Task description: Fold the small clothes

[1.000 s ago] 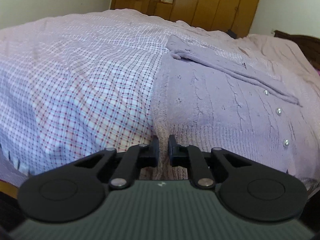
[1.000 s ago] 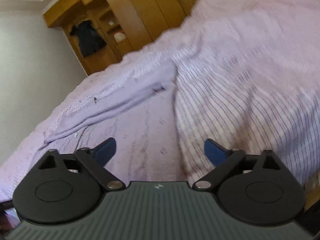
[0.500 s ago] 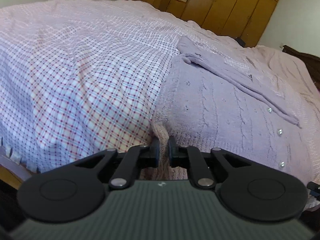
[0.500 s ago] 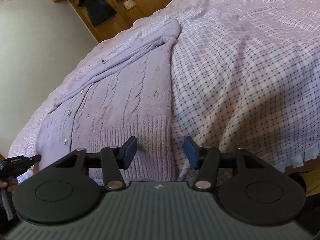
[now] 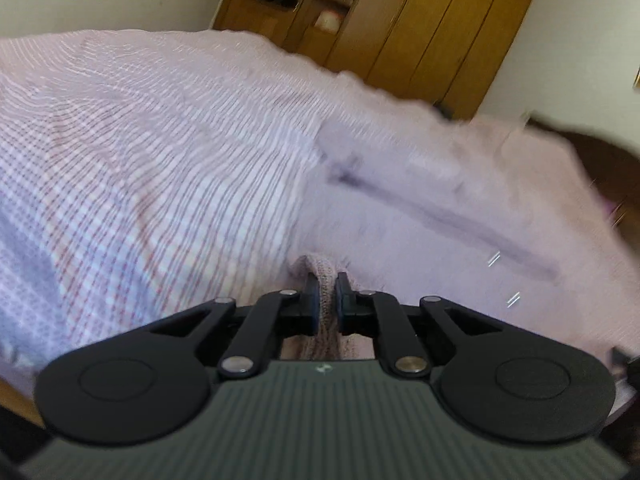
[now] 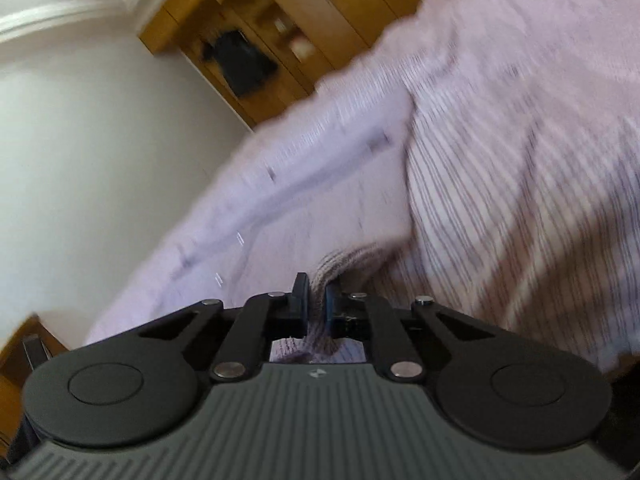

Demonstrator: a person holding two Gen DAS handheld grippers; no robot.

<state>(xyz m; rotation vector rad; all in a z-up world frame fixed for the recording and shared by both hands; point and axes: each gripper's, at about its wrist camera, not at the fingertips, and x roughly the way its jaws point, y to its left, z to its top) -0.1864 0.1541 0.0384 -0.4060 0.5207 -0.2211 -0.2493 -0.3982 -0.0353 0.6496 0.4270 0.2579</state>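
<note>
A lilac knitted cardigan [image 5: 420, 216] lies spread on the bed, blurred by motion in both views. My left gripper [image 5: 327, 300] is shut on a pinched fold of its ribbed hem, which bulges up between the pads. In the right wrist view the same cardigan [image 6: 288, 216] stretches away to the upper left. My right gripper [image 6: 316, 300] is shut on the hem's other corner, with ribbed knit bunched between its pads. A folded sleeve crosses the garment as a darker line.
The checked pink and white bedspread [image 5: 140, 152] covers the bed around the cardigan. A wooden wardrobe [image 5: 400, 32] stands beyond the bed, with a dark garment [image 6: 240, 64] hanging in it. A white wall [image 6: 80, 140] shows left in the right wrist view.
My right gripper's jaws have closed from wide open onto the cardigan's hem. Both grippers have lifted and tilted, pulling the hem up off the bed. The left grip has stayed shut.
</note>
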